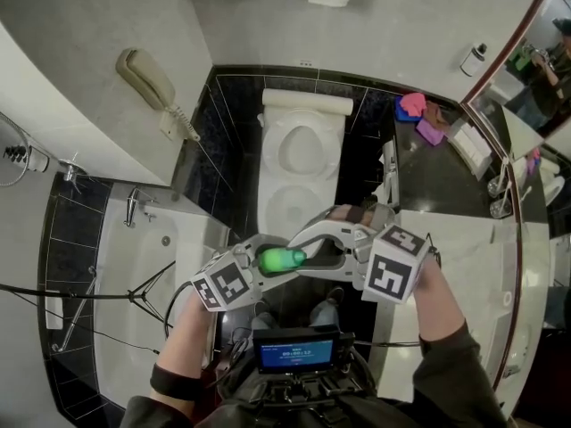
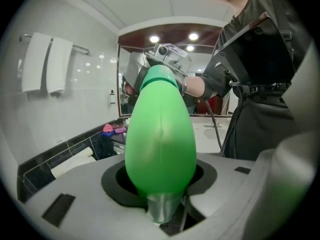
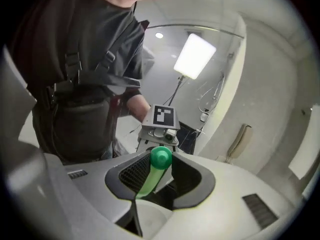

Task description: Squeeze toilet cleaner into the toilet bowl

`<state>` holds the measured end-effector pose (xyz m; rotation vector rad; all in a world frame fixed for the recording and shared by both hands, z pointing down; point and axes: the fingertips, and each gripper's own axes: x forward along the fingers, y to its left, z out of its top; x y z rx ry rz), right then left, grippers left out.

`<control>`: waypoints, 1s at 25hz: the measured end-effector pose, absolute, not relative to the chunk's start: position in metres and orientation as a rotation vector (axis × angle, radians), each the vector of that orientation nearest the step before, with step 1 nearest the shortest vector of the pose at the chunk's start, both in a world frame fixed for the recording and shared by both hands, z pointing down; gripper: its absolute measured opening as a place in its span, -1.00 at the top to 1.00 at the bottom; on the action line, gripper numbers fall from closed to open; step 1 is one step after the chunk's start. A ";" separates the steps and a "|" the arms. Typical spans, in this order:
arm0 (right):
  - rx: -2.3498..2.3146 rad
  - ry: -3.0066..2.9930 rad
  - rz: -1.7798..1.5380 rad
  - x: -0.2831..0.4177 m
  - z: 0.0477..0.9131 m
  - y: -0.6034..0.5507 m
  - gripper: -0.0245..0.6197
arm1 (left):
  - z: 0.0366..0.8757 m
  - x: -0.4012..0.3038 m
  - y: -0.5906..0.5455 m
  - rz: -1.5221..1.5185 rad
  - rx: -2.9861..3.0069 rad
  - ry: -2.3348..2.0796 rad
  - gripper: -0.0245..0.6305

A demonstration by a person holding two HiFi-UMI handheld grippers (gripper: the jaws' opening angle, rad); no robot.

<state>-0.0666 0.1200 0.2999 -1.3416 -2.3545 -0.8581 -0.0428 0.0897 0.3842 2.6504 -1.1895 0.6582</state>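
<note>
Bathroom, seen from above. Bathtub on the left, toilet straight ahead, both well apart from the work.

- Both grippers meet in front of the person's body, short of the toilet and over dark floor.
- Left gripper is clenched on the wide body of the green cleaner bottle, which lies roughly level between the two tools.
- Right gripper faces it, jaws closed onto the small round cap at the neck end.

Step in hand, as judged: uncapping.

Risks:
- The left jaws already press a soft bottle, so once the cap loosens, cleaner could spurt onto the floor or the gear instead of into the bowl.
- The cap is smooth and could slip from the pads and drop.
- The bottle may twist in the left grip instead of unscrewing.
</note>
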 end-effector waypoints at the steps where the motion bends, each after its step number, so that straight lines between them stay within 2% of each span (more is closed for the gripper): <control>1: -1.315 -2.334 -0.901 -0.068 0.303 0.119 0.49 | 0.386 -0.044 0.089 0.655 2.645 -1.198 0.40; 4: -1.179 -2.450 -0.743 -0.083 0.301 0.113 0.38 | 0.383 -0.056 0.084 0.626 2.605 -1.330 0.40; 7: -0.996 -2.626 -0.210 -0.100 0.299 0.095 0.19 | 0.383 -0.077 0.075 0.660 2.483 -1.586 0.40; 11: -0.880 -2.551 0.500 -0.100 0.307 0.090 0.19 | 0.391 -0.108 0.067 0.784 2.252 -1.903 0.40; 14: -0.803 -2.473 0.730 -0.105 0.304 0.086 0.19 | 0.392 -0.117 0.066 0.853 2.195 -1.981 0.40; 18: -0.770 -2.444 0.786 -0.112 0.297 0.082 0.18 | 0.397 -0.113 0.064 0.882 2.193 -1.964 0.40; 22: -0.770 -2.471 0.608 -0.113 0.300 0.081 0.49 | 0.399 -0.106 0.063 0.863 2.212 -1.903 0.40; 25: -0.859 -2.542 0.406 -0.112 0.297 0.084 0.51 | 0.399 -0.099 0.066 0.807 2.280 -1.774 0.40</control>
